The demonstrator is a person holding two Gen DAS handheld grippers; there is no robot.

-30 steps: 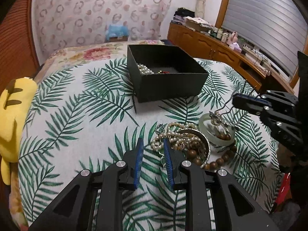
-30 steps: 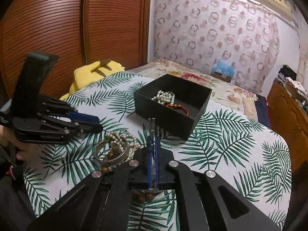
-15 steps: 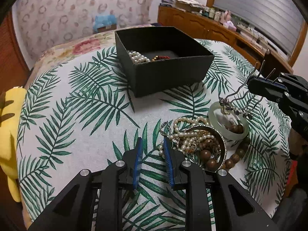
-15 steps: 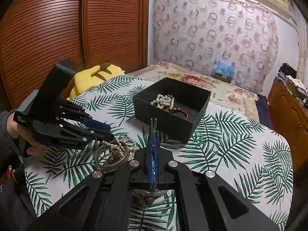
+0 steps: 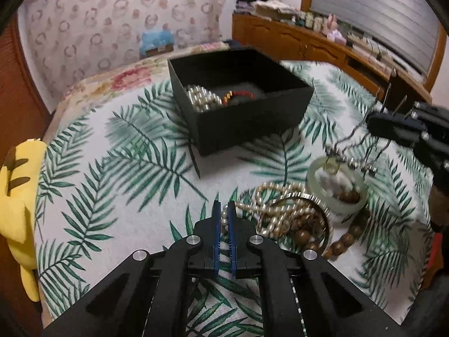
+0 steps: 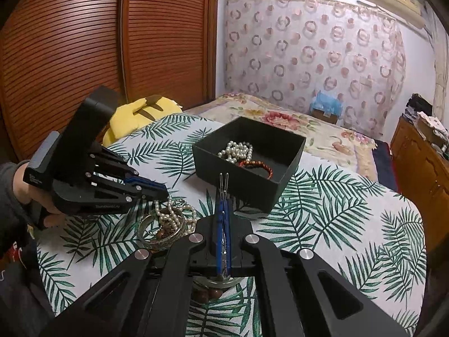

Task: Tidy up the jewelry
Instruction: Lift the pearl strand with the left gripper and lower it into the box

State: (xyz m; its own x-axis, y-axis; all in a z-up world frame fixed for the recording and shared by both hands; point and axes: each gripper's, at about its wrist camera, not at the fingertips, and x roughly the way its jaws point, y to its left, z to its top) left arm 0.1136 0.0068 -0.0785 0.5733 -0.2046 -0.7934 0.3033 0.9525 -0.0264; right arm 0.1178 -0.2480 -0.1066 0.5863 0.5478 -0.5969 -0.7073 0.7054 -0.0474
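Note:
A black box [image 5: 252,123] [image 6: 238,165] stands on the palm-print cloth and holds a pearl strand [image 6: 237,151] and a red bead bracelet [image 6: 258,165]. A pile of pearls [image 5: 275,199], a metal bangle [image 5: 317,205], wooden beads [image 5: 342,244] and a jade bangle [image 5: 356,199] lies on the cloth. My left gripper [image 5: 224,210] [image 6: 165,193] has closed on the end of a pearl necklace [image 5: 224,219] in the pile. My right gripper [image 6: 223,205] [image 5: 373,123] is shut on a wire hair comb [image 5: 353,151] and holds it above the jade bangle.
A yellow plush toy [image 5: 16,196] [image 6: 140,112] lies at the bed's left edge. A wooden dresser [image 5: 322,45] with clutter runs along the window side. A slatted wooden wardrobe [image 6: 98,42] stands behind the plush. A flowered pillow area [image 6: 280,118] lies beyond the box.
My left gripper has moved forward to the pile and its jaws have closed on the pearl necklace end. The right gripper with the comb has stayed nearly still.

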